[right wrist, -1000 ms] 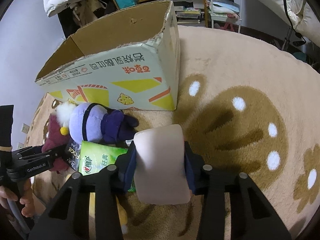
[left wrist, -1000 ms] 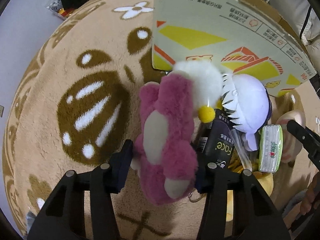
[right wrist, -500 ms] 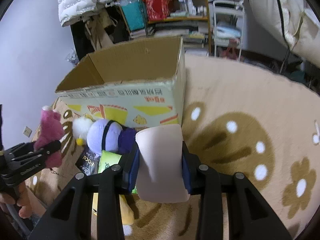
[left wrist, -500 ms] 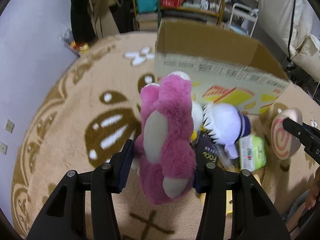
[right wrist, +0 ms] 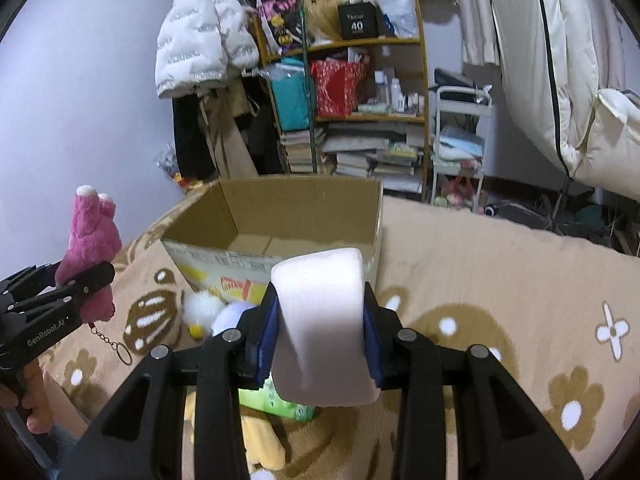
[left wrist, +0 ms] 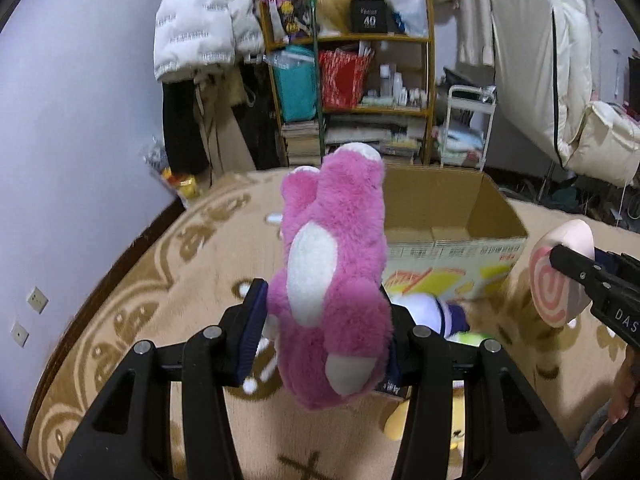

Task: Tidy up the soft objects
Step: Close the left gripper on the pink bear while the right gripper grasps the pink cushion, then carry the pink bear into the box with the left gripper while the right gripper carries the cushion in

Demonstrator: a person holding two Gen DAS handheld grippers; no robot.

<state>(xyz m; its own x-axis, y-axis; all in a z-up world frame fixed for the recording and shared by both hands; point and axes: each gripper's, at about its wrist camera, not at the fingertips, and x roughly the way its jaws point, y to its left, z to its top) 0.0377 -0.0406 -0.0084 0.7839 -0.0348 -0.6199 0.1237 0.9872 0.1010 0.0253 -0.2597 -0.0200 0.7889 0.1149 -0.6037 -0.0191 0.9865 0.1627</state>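
My left gripper (left wrist: pixel 326 332) is shut on a pink plush bear (left wrist: pixel 336 280) and holds it up in the air in front of the open cardboard box (left wrist: pixel 452 216). The bear also shows in the right wrist view (right wrist: pixel 90 248) with a keychain hanging under it. My right gripper (right wrist: pixel 320 336) is shut on a pale pink swirl cushion (right wrist: pixel 324 320), raised near the box (right wrist: pixel 296 216); the cushion's swirl face shows in the left wrist view (left wrist: pixel 560 276). The box looks empty inside.
On the tan patterned rug (right wrist: pixel 500 280) below lie a white-and-purple plush (right wrist: pixel 216 312), a green tissue pack (right wrist: pixel 280 404) and a yellow plush (right wrist: pixel 260 440). A cluttered shelf (right wrist: pixel 352 92), hanging coats and a white rack (right wrist: pixel 460 136) stand behind the box.
Both grippers have risen well above the rug with their soft toys, and the views have tilted up to show the box's open top and the room behind.
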